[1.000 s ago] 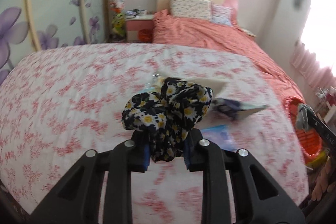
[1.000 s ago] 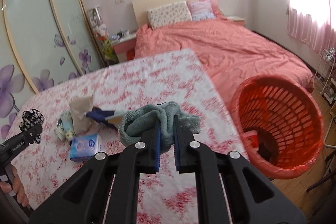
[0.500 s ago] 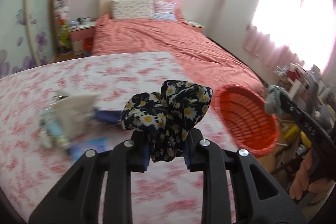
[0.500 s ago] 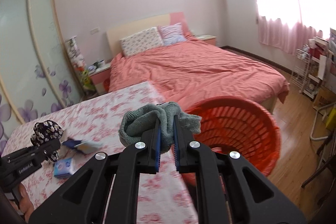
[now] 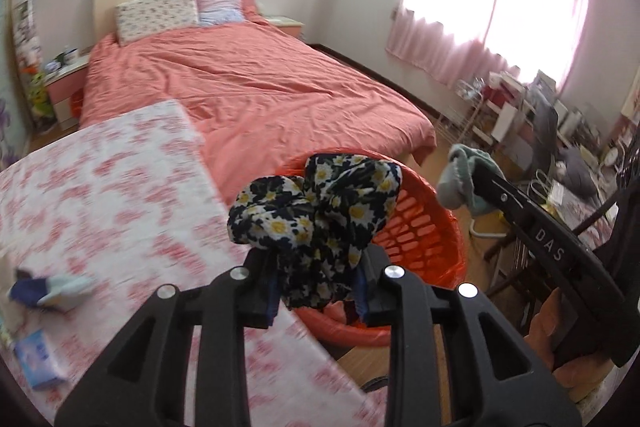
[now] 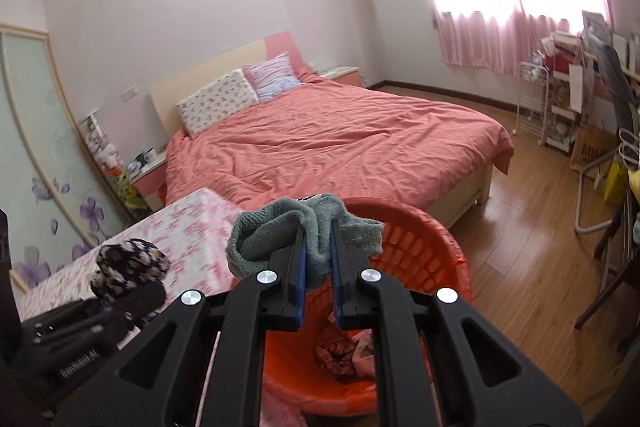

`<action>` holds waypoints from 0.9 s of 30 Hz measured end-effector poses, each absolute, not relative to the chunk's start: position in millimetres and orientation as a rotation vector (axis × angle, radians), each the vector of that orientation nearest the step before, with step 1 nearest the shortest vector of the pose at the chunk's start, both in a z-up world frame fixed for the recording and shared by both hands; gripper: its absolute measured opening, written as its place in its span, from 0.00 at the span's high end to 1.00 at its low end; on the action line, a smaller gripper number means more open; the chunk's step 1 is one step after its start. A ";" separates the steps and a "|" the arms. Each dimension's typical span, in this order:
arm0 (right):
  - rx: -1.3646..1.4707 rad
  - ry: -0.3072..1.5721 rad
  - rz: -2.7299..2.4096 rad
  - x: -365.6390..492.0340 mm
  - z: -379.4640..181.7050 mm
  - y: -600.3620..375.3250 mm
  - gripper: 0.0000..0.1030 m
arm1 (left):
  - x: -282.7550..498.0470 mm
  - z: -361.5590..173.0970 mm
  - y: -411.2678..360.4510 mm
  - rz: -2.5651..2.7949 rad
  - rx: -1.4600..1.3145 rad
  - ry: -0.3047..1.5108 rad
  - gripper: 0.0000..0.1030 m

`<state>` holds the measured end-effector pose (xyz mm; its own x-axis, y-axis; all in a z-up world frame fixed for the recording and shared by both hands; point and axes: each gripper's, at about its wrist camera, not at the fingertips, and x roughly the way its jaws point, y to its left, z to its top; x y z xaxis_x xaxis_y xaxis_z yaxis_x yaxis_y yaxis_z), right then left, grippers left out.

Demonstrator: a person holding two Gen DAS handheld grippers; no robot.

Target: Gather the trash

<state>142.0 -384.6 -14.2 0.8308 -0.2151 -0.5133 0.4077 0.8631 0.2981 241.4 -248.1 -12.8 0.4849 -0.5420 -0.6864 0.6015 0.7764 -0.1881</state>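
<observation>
— What have you got, and where is it?

— Two soft pieces. My left gripper [image 5: 316, 283] is pinching a dark daisy-print cloth [image 5: 316, 211], bunched up and spilling over the fingertips. My right gripper [image 6: 318, 267] is pressed together on a grey-green sock [image 6: 296, 235], folded over the pads. Both hang in the air, clear of any surface.

— And the bin?

— The orange basket [image 6: 420, 259] stands on the wooden floor [image 6: 532, 227], just beside the near right corner of the floral-covered table [image 5: 112, 187], between it and the coral bed [image 6: 340, 143]. From the right wrist view the sock sits in line with the basket's far rim, with the open mouth below it; some reddish scraps already lie at the bottom. From the left view the cloth hangs near the basket's left rim. I can't tell if it's fully over the opening.

— So which step is this?

— I'd call it the carry, right at the drop-off. Both loads are at the basket, neither is let go.

— What does the next move need?

— I think: bring each load squarely over the mouth, lower a little, then spread the jaws. Cloth may cling to the pads, so a small shake could help. The right looks better placed; the left probably wants to travel further right first.

— Anything left behind?

— On the table's near left, a blue tissue pack [image 5: 38, 359] and a dark blue item [image 5: 44, 291], too blurred to name.
</observation>
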 end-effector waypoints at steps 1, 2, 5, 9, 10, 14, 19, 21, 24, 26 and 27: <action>0.424 0.491 -0.343 142.4 -16.9 -388.2 0.90 | 244.7 -16.5 -257.9 -0.702 0.093 0.810 0.71; 0.441 0.499 -0.349 146.7 -21.9 -395.9 0.90 | 247.8 -19.6 -265.4 -0.704 0.102 0.814 0.69; 0.457 0.522 -0.355 152.9 -33.6 -406.9 0.86 | 257.6 -34.7 -283.1 -0.685 0.134 0.833 0.53; 0.461 0.561 -0.351 157.5 -45.4 -409.5 0.63 | 268.0 -48.5 -288.2 -0.657 0.157 0.848 0.39; 0.459 0.565 -0.351 157.2 -46.3 -408.1 0.57 | 270.4 -51.6 -286.4 -0.647 0.161 0.850 0.37; 0.423 0.575 -0.354 153.5 -48.6 -397.0 0.46 | 275.0 -57.9 -271.2 -0.610 0.154 0.859 0.31; 0.389 0.584 -0.344 155.1 -43.9 -389.8 0.42 | 273.8 -56.5 -236.9 -0.539 0.156 0.838 0.26; 0.375 0.588 -0.333 156.0 -41.0 -380.3 0.41 | 270.6 -54.9 -219.4 -0.508 0.158 0.828 0.25; 0.342 0.600 -0.308 157.4 -37.6 -360.0 0.41 | 264.9 -51.7 -188.7 -0.455 0.155 0.819 0.25; 0.322 0.607 -0.289 159.0 -35.8 -347.9 0.41 | 261.7 -50.2 -161.4 -0.413 0.148 0.815 0.24; 0.309 0.610 -0.277 159.6 -34.9 -339.5 0.41 | 260.3 -49.3 -148.9 -0.393 0.144 0.813 0.24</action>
<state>159.6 -339.5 -34.9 0.7855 -0.1626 -0.5972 0.3429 0.9176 0.2012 260.3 -148.9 -49.3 0.6201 -0.2855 -0.7307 0.3947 0.9185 -0.0240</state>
